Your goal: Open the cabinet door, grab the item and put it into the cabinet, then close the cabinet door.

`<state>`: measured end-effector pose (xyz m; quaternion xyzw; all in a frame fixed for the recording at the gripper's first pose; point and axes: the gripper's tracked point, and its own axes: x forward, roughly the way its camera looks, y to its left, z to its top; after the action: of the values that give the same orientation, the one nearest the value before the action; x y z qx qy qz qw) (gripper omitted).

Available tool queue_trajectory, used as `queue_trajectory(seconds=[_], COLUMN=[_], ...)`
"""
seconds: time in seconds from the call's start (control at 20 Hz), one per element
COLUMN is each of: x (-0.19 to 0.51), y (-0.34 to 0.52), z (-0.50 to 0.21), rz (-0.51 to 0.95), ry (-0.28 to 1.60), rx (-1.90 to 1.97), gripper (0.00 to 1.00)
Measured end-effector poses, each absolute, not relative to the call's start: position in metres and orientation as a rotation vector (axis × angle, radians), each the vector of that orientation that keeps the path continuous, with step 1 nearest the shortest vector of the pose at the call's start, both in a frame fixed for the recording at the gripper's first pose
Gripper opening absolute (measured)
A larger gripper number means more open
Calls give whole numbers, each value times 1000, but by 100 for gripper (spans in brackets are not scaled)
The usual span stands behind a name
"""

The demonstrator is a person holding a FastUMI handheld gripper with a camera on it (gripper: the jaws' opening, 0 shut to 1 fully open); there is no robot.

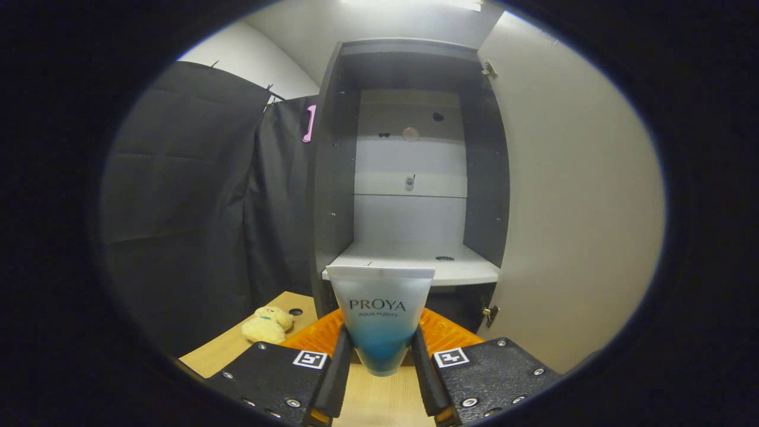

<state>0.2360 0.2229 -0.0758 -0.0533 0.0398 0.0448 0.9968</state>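
Gripper (381,362): both fingers clamped on a white-and-blue plastic squeeze tube (380,314), held upright between them. Left of the fingers, a pale yellow plush toy (268,324) on the wooden tabletop (237,344). Beyond, dark grey cabinet (409,172), white door (569,196) swung open at right, white shelf (415,264) just past the tube.

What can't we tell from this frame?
- Tube: held in the tool, its lower end hidden by the fingers.
- Cabinet: the space under the shelf is dark and blocked by the tube.
- Small object on the back wall: too small to identify.
- Plush toy: blurred, details unclear.
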Motion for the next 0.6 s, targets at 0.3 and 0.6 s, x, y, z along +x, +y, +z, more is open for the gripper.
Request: queue_trajectory(seconds=[0.3, 0.6], x=[313, 414], y=[209, 197], z=[1, 8], rz=[52, 19], ry=[8, 17], rx=[-169, -147], gripper=[51, 51])
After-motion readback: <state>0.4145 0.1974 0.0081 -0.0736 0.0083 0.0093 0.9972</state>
